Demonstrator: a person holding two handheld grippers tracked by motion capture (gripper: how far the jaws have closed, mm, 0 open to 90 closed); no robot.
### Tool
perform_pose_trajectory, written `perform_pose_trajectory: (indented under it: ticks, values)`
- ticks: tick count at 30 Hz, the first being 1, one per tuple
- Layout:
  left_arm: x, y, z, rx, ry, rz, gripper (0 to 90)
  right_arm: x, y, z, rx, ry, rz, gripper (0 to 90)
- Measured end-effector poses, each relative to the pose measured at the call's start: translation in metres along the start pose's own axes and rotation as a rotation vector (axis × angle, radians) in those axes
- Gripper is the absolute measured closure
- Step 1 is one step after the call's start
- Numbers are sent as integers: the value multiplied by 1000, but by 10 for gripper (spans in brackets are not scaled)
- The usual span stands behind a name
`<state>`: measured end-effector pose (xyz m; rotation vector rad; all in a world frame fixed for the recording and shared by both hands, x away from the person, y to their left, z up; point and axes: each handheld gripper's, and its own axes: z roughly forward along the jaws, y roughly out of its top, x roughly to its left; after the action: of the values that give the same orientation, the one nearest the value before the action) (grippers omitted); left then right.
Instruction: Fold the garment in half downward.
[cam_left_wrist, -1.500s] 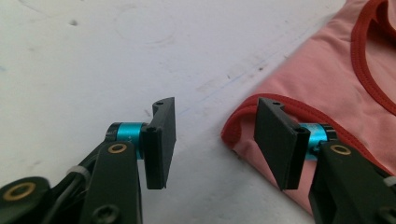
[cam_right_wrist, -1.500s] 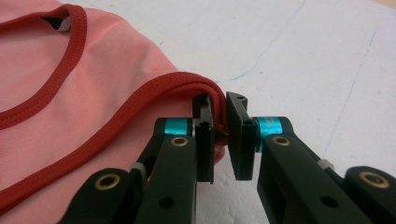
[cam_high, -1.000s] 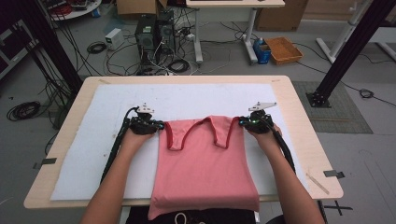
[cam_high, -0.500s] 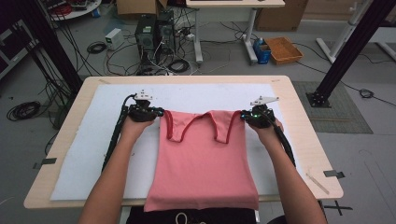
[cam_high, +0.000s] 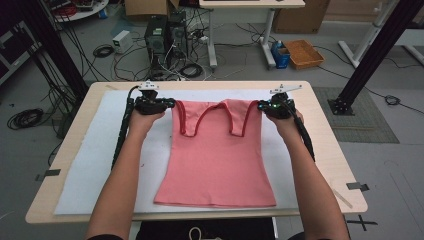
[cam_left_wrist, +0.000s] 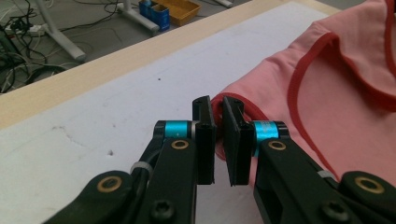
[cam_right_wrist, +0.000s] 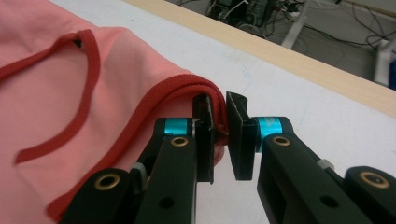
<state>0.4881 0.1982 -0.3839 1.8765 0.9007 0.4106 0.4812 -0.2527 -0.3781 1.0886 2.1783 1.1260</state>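
Between both grippers' fingers: shirt edges, seemingly.

Even overhead light, soft shadows under the forearms, dim floor beyond, 2 close views sharp, backgrounds blurred

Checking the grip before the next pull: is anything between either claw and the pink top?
Nothing visible. The left claw has the pink top at its strap edge between its jaws, and the right claw likewise holds the red-trimmed edge.
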Motion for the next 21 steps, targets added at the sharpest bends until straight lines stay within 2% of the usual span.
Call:
perform_pose_trajectory:
  ticks: [4,7,9,11,21]
  values:
    - [-3,-9,-6,-14,-30,-1,835,2,-9,-3,-8,18,2,821]
    - [-7,-15,-12,-29,-54,1,835,4,-13,-7,14,39,3,822]
    - [-7,-18,-17,-39,-62,3,834,6,-17,-12,-25,38,-8,822]
    - [-8,-21,-21,-47,-70,2,834,8,-19,-14,-17,44,-12,822]
    - [-17,-33,-33,-76,-104,14,833,21,-28,-29,-50,87,-40,822]
